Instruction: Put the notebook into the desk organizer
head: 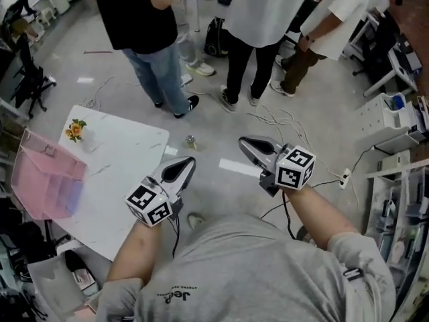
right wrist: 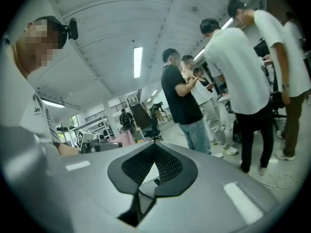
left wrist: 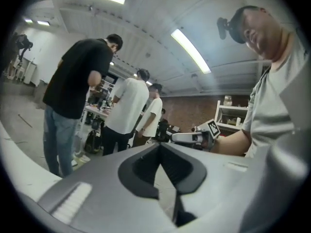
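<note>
Left tool (head: 190, 161) and right tool (head: 244, 141) are raised before the chest, each clamped shut on nothing. Off left is the white desk (head: 127, 153). The pink desk organizer (head: 40, 173) sits at its left edge, a bluish shape (head: 72, 193) showing through. The notebook? Can't tell. People (head: 151, 19) stand beyond.

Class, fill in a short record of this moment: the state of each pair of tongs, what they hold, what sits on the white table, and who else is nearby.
Left tongs: shut, empty, held out in front of the person
Right tongs: shut, empty, held out over the floor
White table: pink organizer at its left edge; orange flower piece near the far corner
Notebook: not seen in any view
Others: three people standing beyond the table
</note>
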Action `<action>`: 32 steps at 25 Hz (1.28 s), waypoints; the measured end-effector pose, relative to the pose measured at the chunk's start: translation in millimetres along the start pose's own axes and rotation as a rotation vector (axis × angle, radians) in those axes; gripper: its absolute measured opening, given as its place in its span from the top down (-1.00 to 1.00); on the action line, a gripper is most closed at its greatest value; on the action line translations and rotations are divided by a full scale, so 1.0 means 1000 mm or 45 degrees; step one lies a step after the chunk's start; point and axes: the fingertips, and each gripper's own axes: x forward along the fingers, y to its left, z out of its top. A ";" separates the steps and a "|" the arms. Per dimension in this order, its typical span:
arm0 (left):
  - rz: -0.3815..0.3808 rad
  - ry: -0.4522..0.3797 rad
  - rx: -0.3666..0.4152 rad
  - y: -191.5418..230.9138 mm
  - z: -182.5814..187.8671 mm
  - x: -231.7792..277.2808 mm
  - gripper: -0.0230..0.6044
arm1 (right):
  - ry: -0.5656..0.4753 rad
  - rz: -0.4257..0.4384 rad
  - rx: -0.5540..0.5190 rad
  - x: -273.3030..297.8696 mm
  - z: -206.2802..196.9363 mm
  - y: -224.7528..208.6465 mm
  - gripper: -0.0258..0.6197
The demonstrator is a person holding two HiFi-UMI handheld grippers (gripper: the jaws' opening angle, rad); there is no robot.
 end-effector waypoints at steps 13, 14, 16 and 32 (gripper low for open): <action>-0.253 0.104 0.131 -0.199 -0.042 0.186 0.74 | -0.101 -0.452 -0.137 -0.306 -0.007 -0.084 0.92; -0.263 0.101 0.137 -0.207 -0.042 0.191 0.74 | -0.100 -0.470 -0.135 -0.316 -0.011 -0.085 0.92; -0.279 0.104 0.150 -0.214 -0.042 0.194 0.74 | -0.104 -0.506 -0.125 -0.329 -0.018 -0.084 0.92; -0.359 0.105 0.213 -0.185 -0.024 0.162 0.74 | -0.169 -0.642 -0.140 -0.302 -0.022 -0.046 0.92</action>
